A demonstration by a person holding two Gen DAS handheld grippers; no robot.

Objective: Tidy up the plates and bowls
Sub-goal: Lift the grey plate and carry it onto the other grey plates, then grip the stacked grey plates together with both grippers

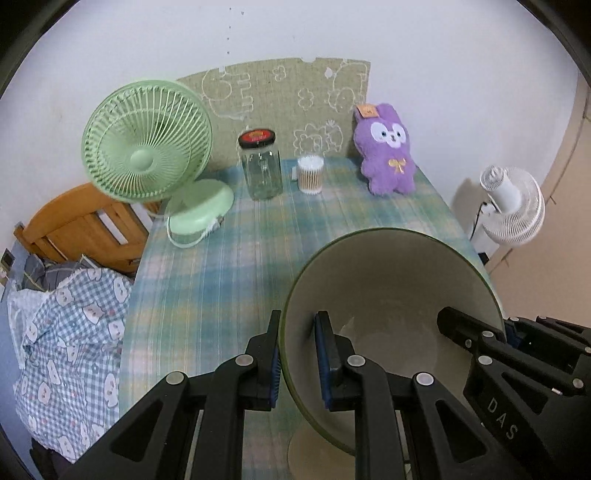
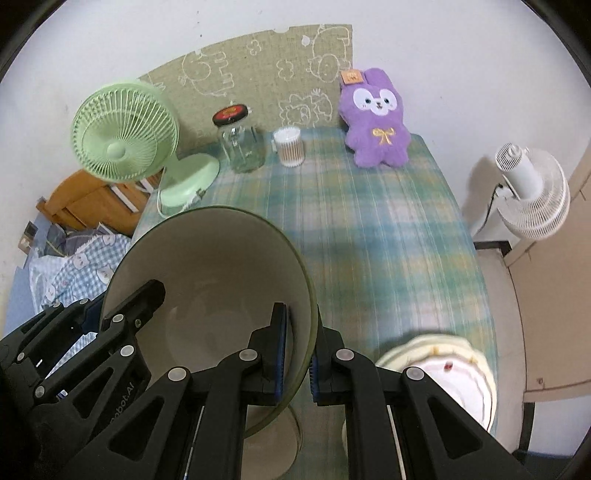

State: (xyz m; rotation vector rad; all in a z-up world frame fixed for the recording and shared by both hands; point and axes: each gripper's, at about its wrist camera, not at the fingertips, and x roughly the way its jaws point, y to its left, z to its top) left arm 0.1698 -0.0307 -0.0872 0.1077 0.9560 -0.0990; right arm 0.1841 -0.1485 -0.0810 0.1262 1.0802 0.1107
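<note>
While both tongs, left [image 1: 298, 360] and right [image 2: 297, 356], pinched opposite rims of the bowl [image 1: 391, 280] above the desk's [image 1: 229, 266] near edge, a checked cloth covered the desk by the white wall [image 1: 332, 33].

place: home bedroom | cues: wooden bed frame [image 1: 88, 225] with checked bear-print bedding [image 1: 70, 332] | plaid-clothed table [image 1: 258, 258] | purple plush bunny [image 1: 388, 151] | green desk fan [image 1: 147, 147]

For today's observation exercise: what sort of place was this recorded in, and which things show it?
Probably a bedroom or small lived-in room at home: a checked quilt beside the table, a purple plush rabbit and a green desk fan on it.
</note>
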